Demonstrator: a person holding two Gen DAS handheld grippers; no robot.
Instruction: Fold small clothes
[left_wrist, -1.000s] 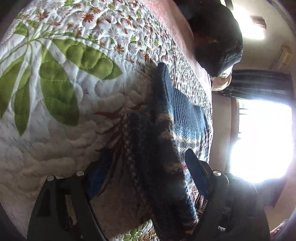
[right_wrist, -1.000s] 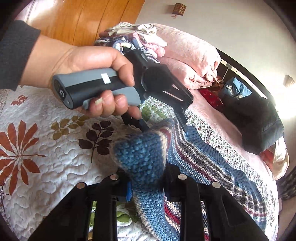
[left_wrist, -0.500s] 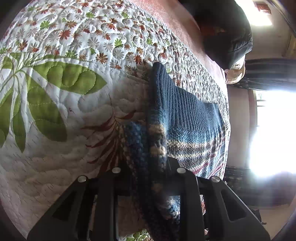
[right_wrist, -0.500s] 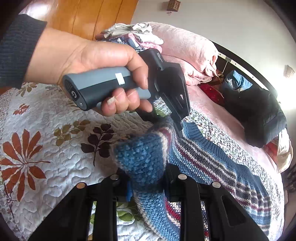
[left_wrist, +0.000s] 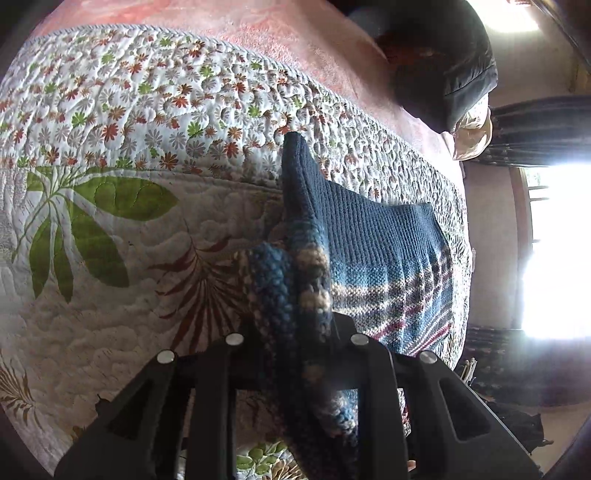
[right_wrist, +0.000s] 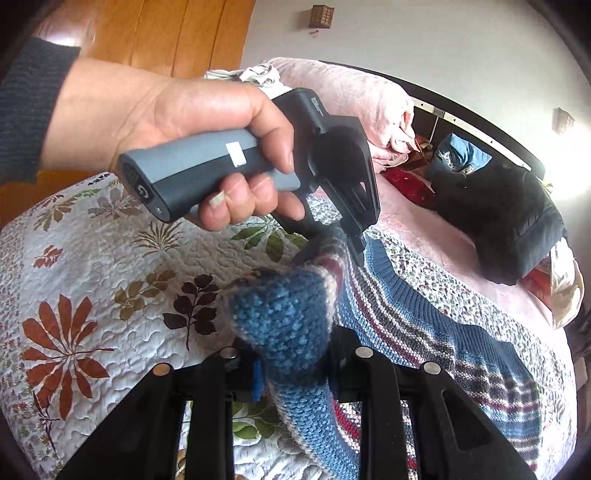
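On the bed: a white quilted bedspread with green and rust leaf prints (left_wrist: 110, 295) covers the mattress, and a pink fleece blanket (left_wrist: 280, 40) lies past its edge.
Surroundings: a black padded jacket (right_wrist: 506, 221) sits at 2 o'clock in the right wrist view; a heap of pale clothes (right_wrist: 258, 74) is at 12 o'clock behind the hand (right_wrist: 192, 122).
Obstruction: the hand and its grey-handled left gripper (right_wrist: 332, 243) block much of the bedspread's middle.
Hidden: a bright window washes out 3 o'clock of the left wrist view; where the fingers meet the wool is buried under bunched knit.
Garment: a blue knitted sweater with grey, cream and maroon stripes (left_wrist: 388, 251) lies spread toward 3 o'clock, one edge lifted.
Left gripper: clenched on a raised fold of the sweater at 6 o'clock.
Right gripper (right_wrist: 291, 365): pinched tight on a bunched blue fold at 6 o'clock, just below the left gripper.
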